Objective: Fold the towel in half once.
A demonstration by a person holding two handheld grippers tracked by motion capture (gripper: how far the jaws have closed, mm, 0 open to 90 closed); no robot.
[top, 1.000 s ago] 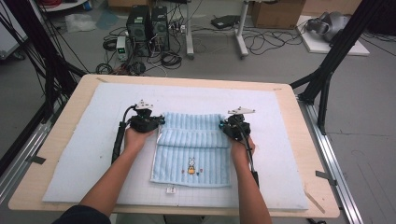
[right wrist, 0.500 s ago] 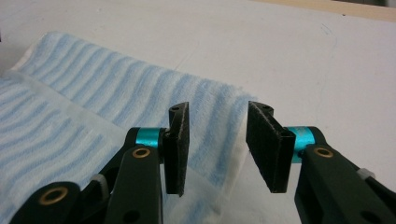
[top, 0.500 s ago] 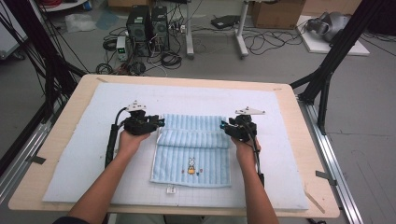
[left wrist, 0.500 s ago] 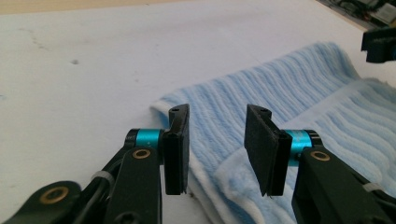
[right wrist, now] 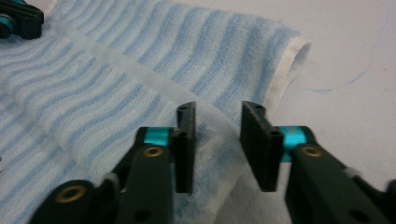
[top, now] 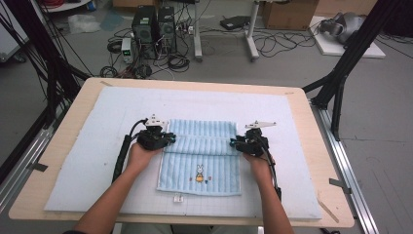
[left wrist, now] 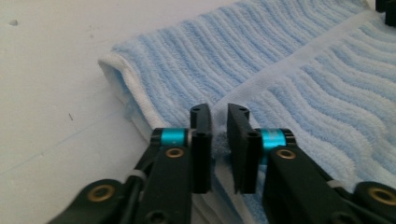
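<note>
Two grippers at the side edges of a folded blue towel

The towel lies on the white mat. The left gripper has just closed, jaws nearly together and pinching the towel's edge; the right gripper has been closing too, jaws apart over the edge, not pressing

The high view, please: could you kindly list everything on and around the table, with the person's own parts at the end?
towel: one, light blue striped with a small rabbit picture, mid-table, far part folded over
mat: one, pale white, covers most of the table
table: one, light wood, rim showing around the mat
computer towers: two, black, floor beyond the table
cables: many, black, floor
cardboard box: one, brown, far floor
left hand-held gripper: one, black, nipping the towel's left edge
right hand-held gripper: one, black, jaws astride the towel's right edge, just been closing
forearms: two, from the bottom
</note>
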